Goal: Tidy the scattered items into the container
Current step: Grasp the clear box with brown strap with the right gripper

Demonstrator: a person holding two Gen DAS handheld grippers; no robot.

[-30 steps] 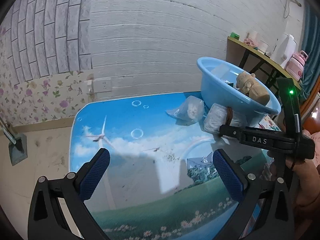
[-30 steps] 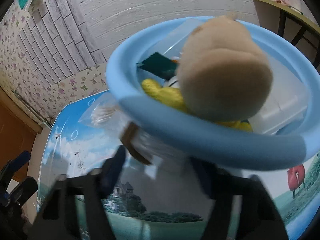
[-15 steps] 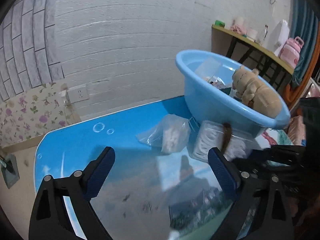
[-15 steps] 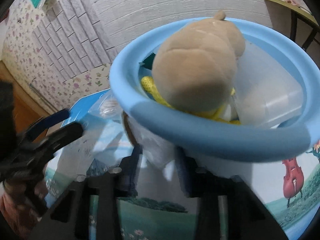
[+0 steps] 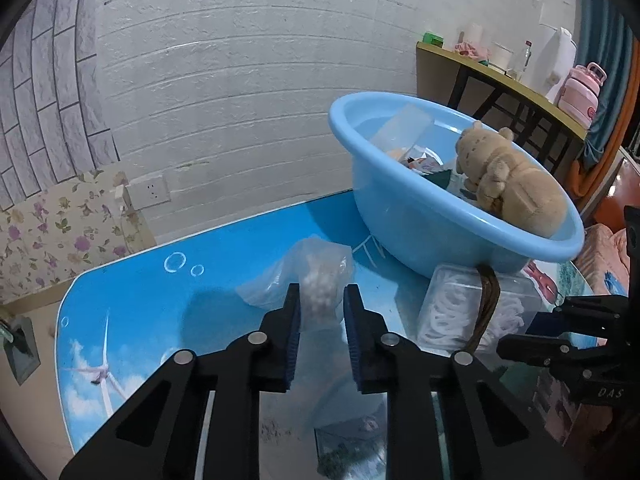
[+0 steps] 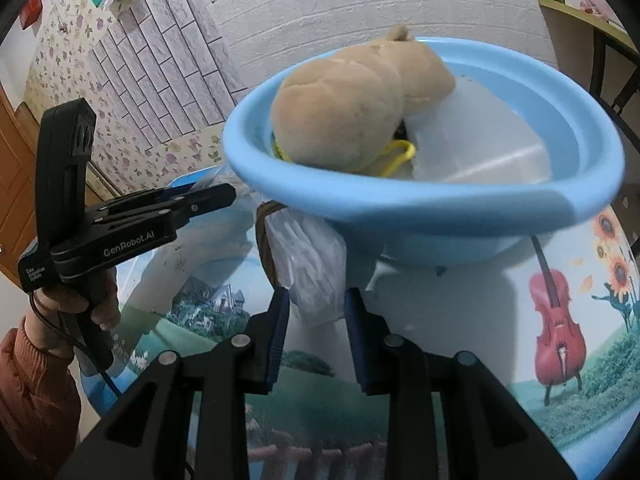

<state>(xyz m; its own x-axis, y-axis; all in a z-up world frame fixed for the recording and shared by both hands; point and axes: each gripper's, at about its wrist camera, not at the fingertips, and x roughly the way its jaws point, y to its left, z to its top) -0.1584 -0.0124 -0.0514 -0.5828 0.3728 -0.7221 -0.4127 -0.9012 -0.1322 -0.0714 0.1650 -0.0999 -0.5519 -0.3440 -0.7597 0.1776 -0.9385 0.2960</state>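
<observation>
Behind basin (image 6: 420,204), packet (image 6: 312,272) half hidden; contents unclear

My left claw (image 5: 320,312) pinches a clear bag of pale beads (image 5: 316,280) on the surface (image 5: 160,304). Ahead to its right sits the blue basin (image 5: 420,232) holding a plush toy (image 5: 516,192); a lidded clear box (image 5: 460,312) lies beside it.
</observation>
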